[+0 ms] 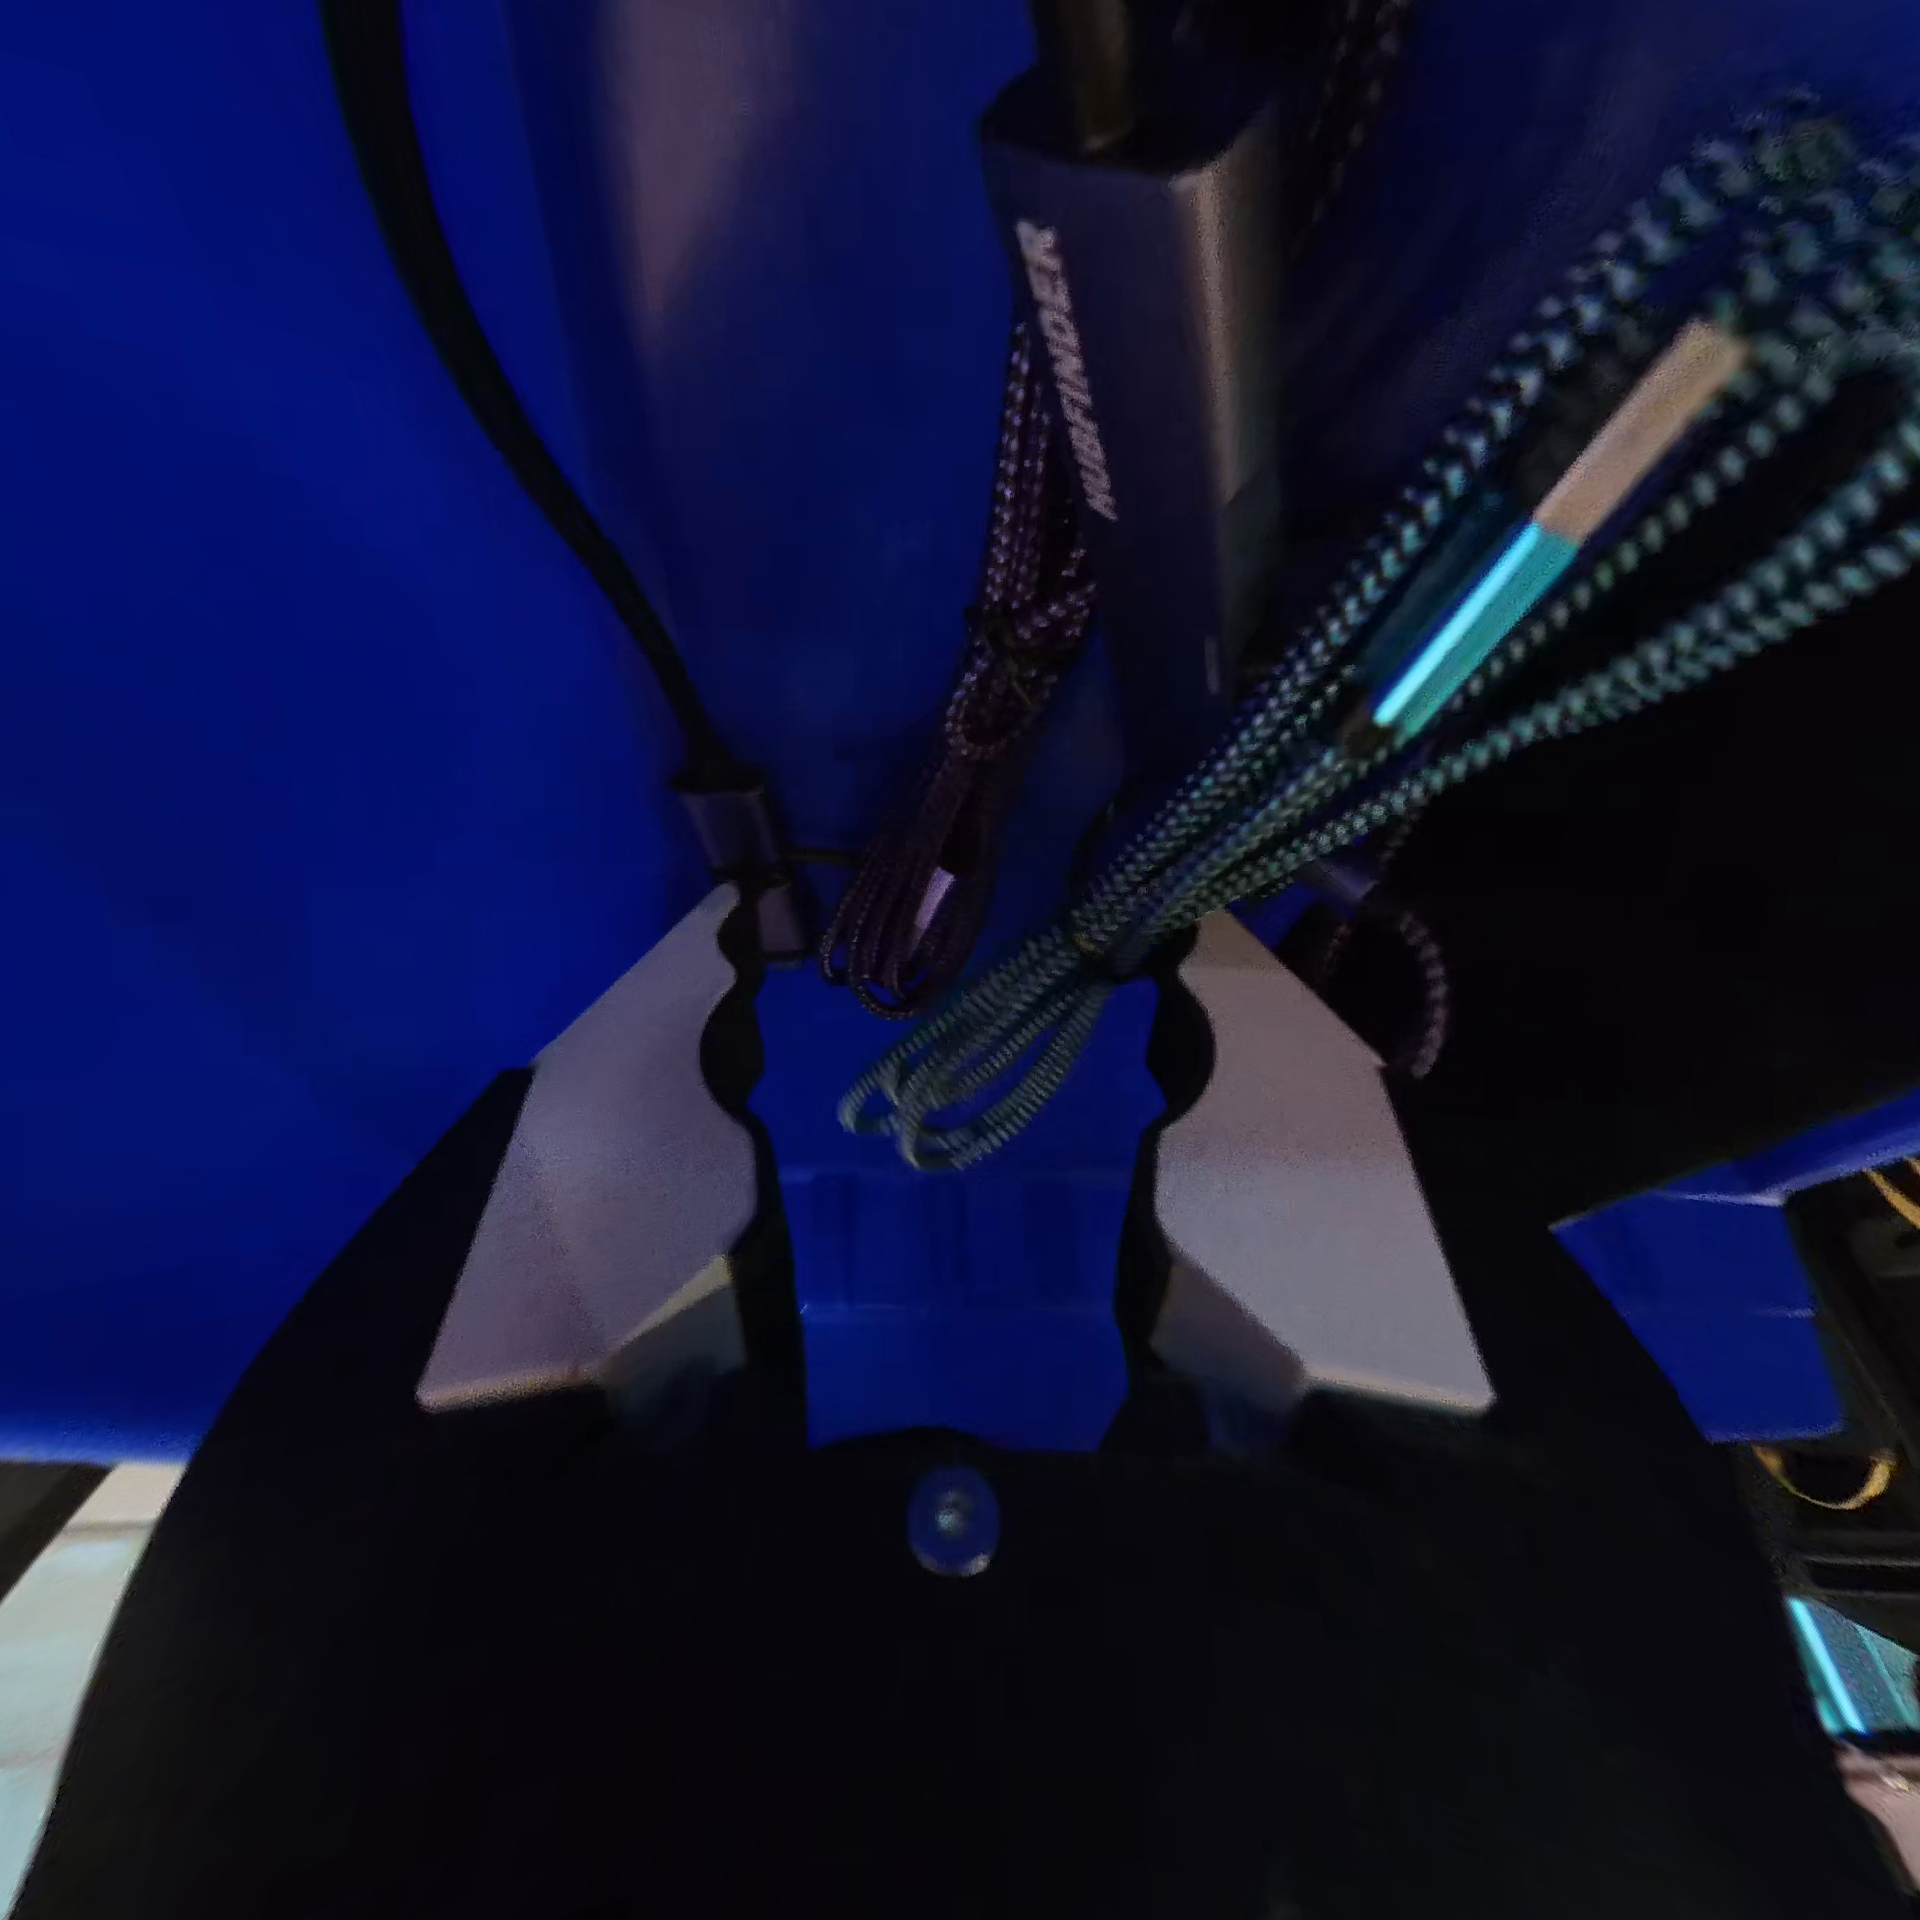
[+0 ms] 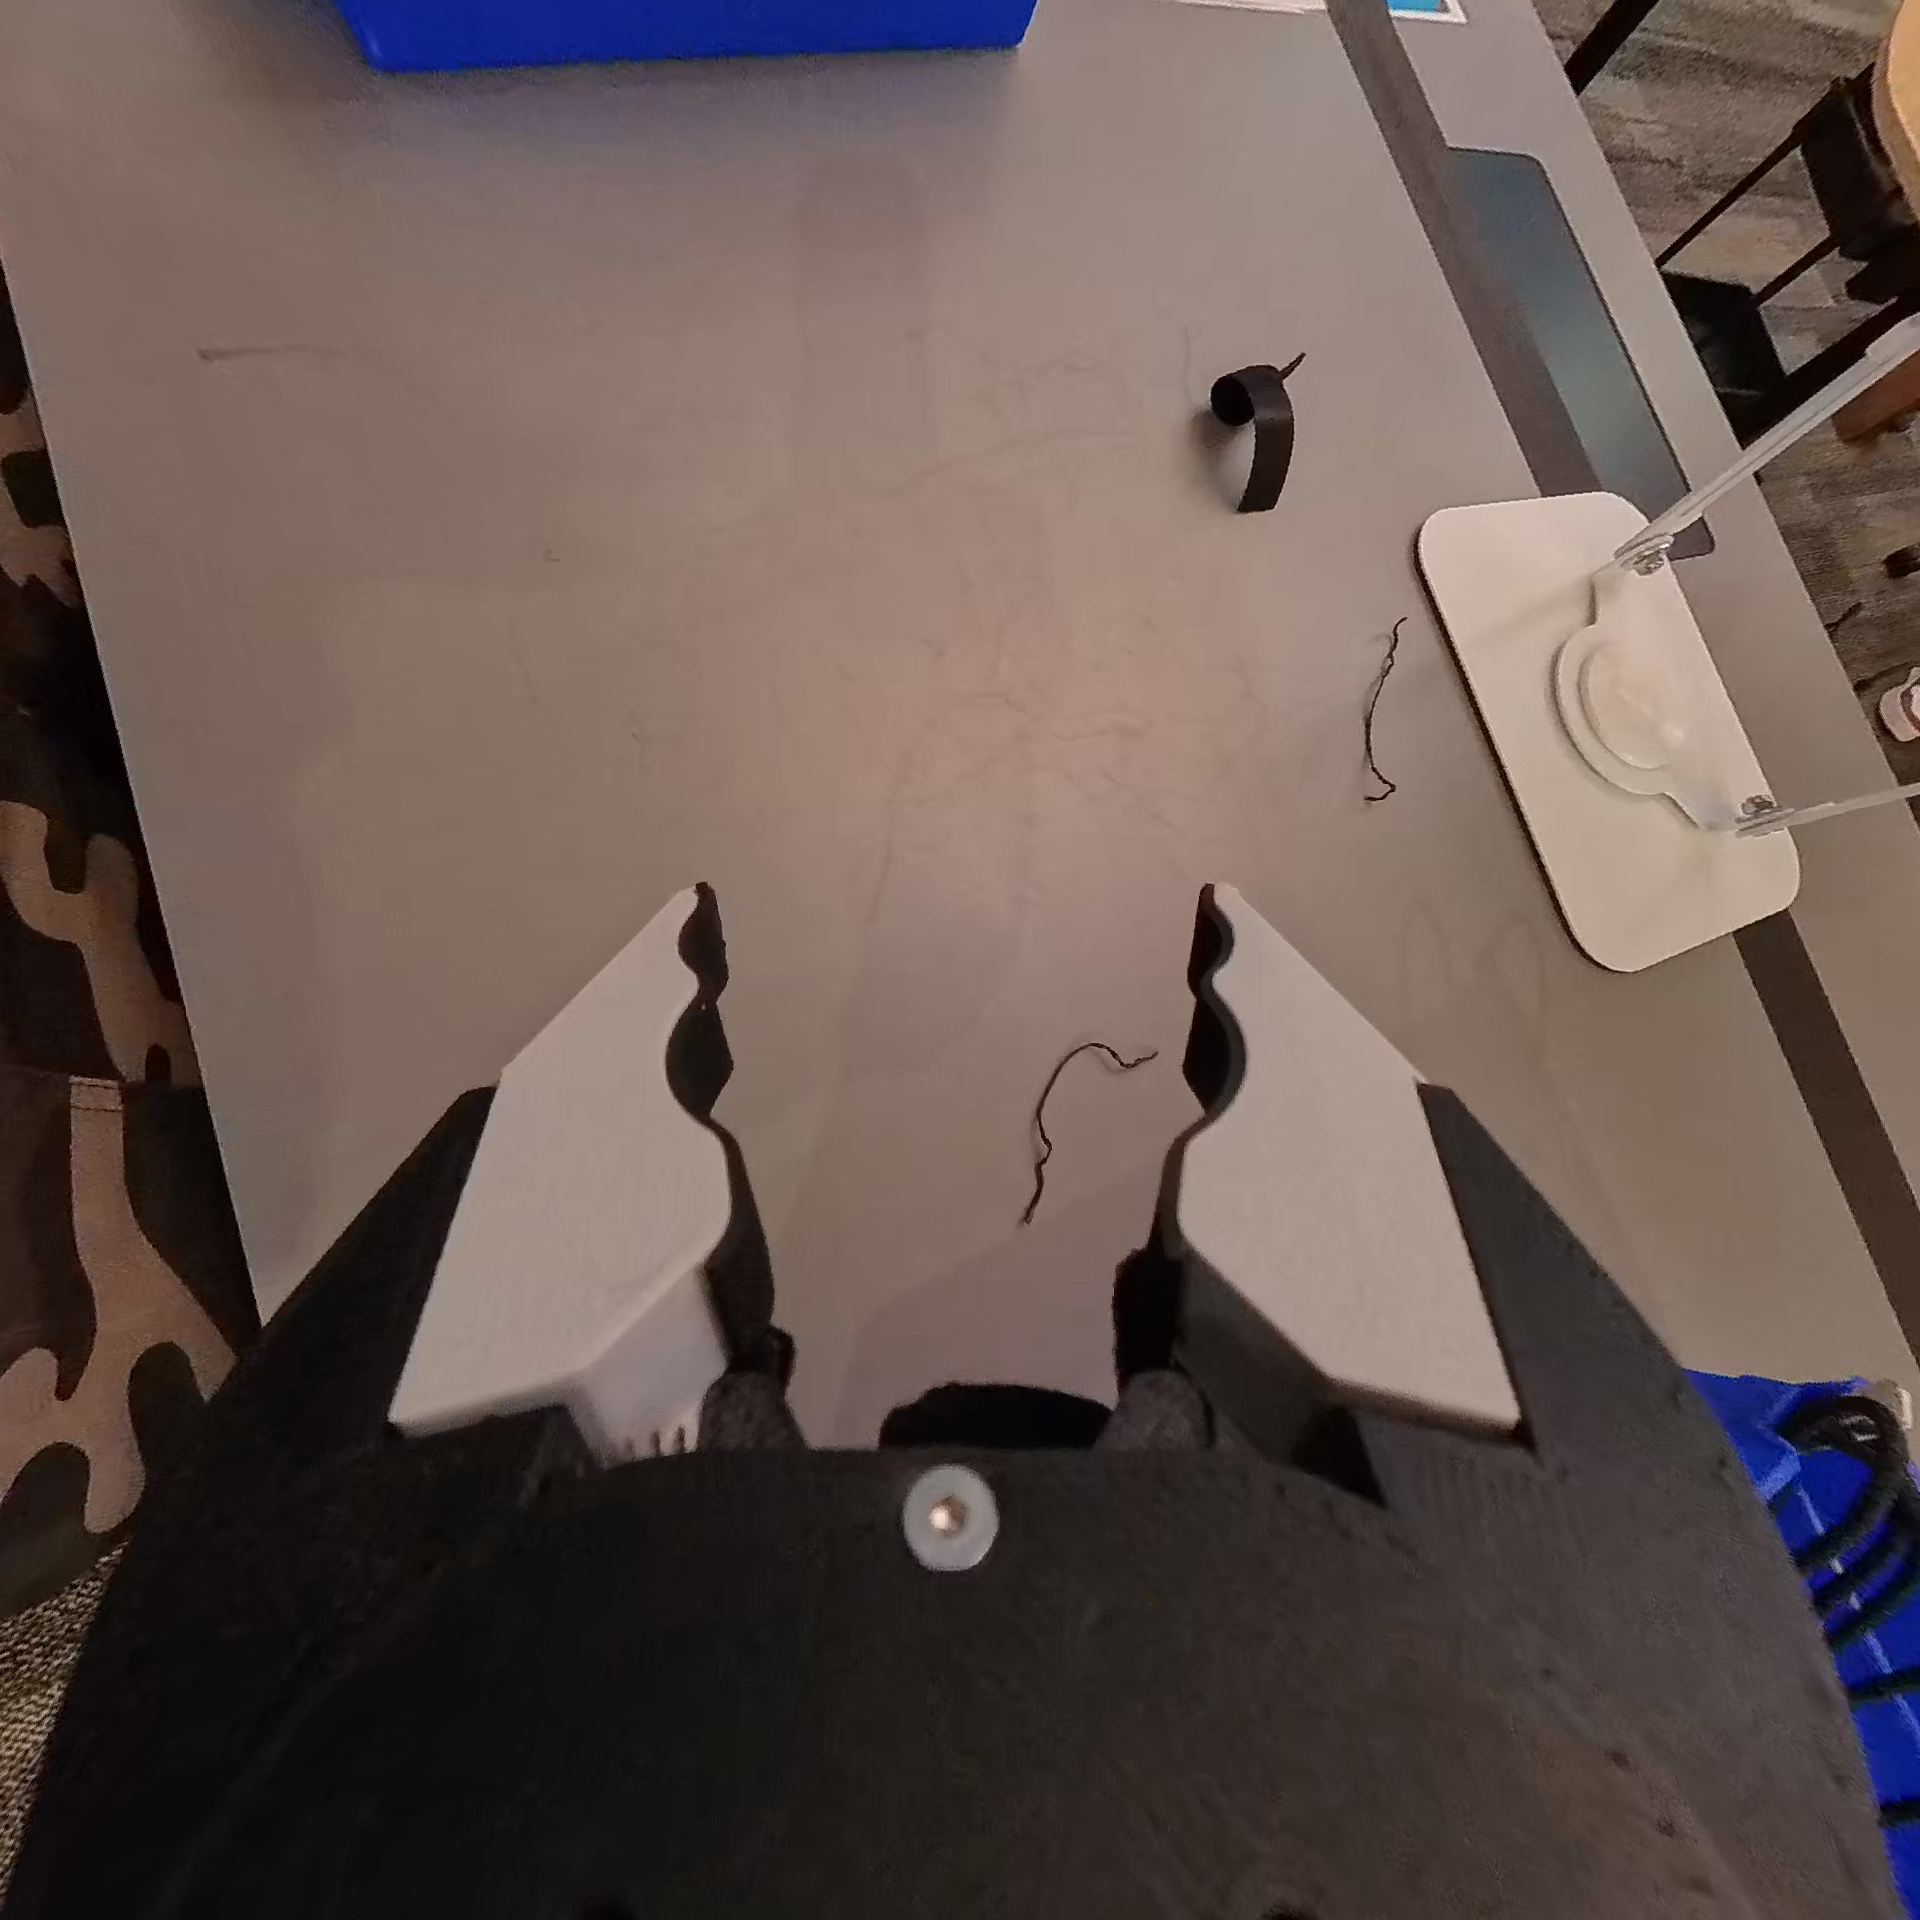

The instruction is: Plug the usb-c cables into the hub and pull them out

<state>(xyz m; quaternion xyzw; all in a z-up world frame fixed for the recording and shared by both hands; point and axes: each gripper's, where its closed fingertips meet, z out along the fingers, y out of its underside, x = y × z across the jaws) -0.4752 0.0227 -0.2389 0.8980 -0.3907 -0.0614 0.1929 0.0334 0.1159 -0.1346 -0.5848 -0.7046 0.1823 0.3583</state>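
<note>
Down inside the blue bin [image 1: 312, 623], the left gripper [image 1: 951, 940] hung with fingers spread, holding nothing. The grey hub [image 1: 1174, 416], white lettering along its side, lay just ahead among bundled braided cables [image 1: 1455, 665]. The right gripper [image 2: 951, 894] gaped empty over the grey table [image 2: 623, 520], near a curled black strap [image 2: 1257, 426].

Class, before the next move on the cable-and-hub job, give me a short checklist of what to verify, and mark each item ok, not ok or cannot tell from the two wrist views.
1. Left claw open, nothing gripped: ok.
2. Right claw open and empty over the grey table: ok.
3. Hub in sight inside the blue bin: ok.
4. Teal braided cable and purple braided cable still bundled, not plugged in: not ok.
5. Hub ports facing the claw: cannot tell.
6. Black plug beside the left fingertip, reachable: ok.
</note>
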